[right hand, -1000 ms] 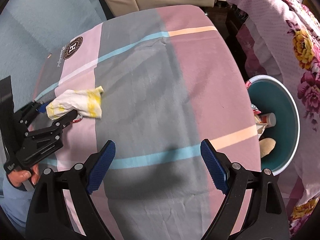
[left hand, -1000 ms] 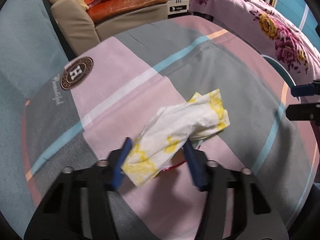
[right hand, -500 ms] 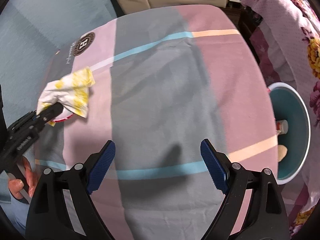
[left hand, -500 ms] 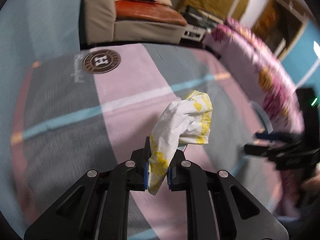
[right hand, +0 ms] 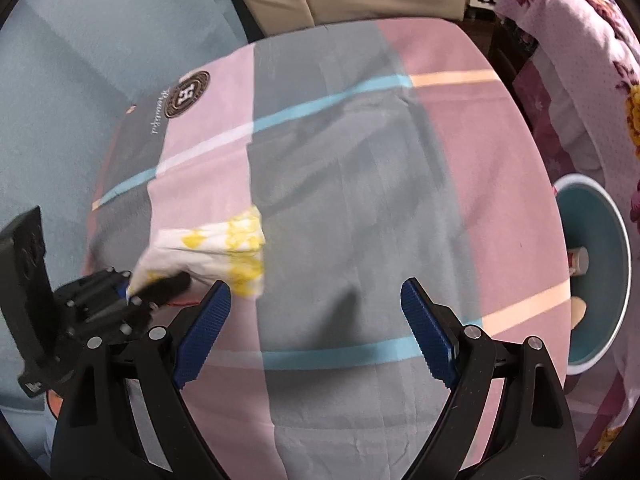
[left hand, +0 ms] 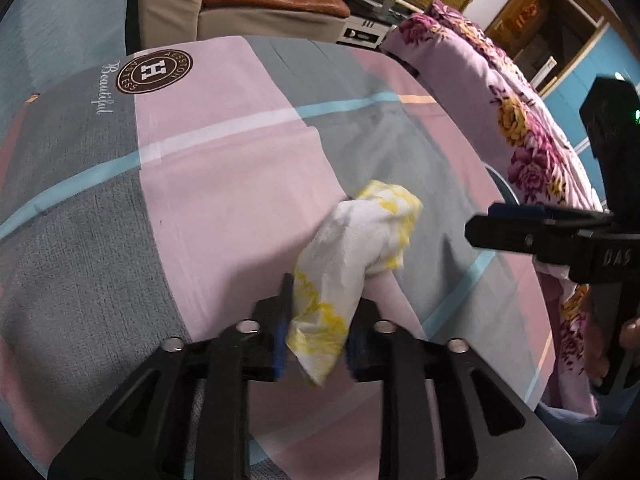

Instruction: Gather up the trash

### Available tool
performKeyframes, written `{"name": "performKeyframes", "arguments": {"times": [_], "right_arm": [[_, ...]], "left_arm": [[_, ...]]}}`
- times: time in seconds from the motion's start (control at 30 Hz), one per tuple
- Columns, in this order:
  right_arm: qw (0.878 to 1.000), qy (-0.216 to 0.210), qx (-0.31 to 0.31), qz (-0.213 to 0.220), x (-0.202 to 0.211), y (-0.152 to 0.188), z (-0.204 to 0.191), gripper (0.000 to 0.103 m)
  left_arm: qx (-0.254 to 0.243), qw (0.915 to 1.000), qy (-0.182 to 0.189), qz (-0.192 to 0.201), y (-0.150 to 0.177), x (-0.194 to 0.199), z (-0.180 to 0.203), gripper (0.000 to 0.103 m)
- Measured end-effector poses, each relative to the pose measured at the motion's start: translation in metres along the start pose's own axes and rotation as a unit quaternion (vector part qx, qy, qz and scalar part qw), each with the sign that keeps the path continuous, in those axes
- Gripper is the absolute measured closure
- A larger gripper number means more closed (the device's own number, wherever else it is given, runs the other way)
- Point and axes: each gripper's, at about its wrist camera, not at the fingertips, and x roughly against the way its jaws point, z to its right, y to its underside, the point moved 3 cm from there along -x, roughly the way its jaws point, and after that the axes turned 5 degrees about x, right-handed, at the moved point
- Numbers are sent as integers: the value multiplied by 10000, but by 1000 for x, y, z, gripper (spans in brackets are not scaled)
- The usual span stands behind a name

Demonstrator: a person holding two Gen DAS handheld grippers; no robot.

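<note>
1. The step in hand, as I judge it, is the carrying of one piece of trash: the left gripper (left hand: 316, 332) has a crumpled tissue (left hand: 356, 256) between its blue pads, raised a little above the striped cloth (left hand: 224, 184) that covers the table.
2. The jaws of the left gripper are opening at this moment. The tissue is between them, and the pads seem to lie against the paper on both sides, so I think the grip is only getting looser, not finished.
3. The right gripper (right hand: 316, 328) is spread wide with nothing between its jaws. It hovers over the cloth, just beside the tissue.
4. The teal bin (right hand: 616, 240) stands off the far side of the cloth from the tissue, well apart from it, down beside the flowered blanket (right hand: 580, 60). Some small things lie already inside it; I cannot tell what they are.
5. The next move, I think, calls for a firmer hold or a handing over to the free gripper, and then a way across the cloth to the bin. The loose paper could slip out.
6. The tissue is white with yellow printed patches, soft and wrinkled. Its free end stands out beyond the pads, bunched into a rounded lump.
</note>
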Motion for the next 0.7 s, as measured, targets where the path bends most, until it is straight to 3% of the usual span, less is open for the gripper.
{"name": "performKeyframes", "arguments": {"times": [0.1, 0.27, 0.37, 0.57, 0.67, 0.7], "right_arm": [[9995, -85, 276, 89, 2, -11, -12, 20], [9966, -205, 774, 180, -2, -32, -38, 20], [9962, -241, 815, 170, -4, -34, -42, 20], [9990, -238, 352, 103, -5, -29, -23, 20], [9995, -243, 180, 101, -5, -27, -17, 20], [9995, -253, 147, 105, -5, -26, -16, 20]], "left_arm": [[40, 9998, -110, 136, 1, 5, -7, 43], [218, 9989, -265, 312, -1, 17, -25, 35], [130, 9984, -461, 310, -4, 18, -30, 34], [-865, 9925, -780, 369, -8, 11, 3, 35], [-1272, 9872, -928, 241, -2, -2, 19, 44], [-1311, 9867, -931, 219, 0, -6, 21, 62]]}}
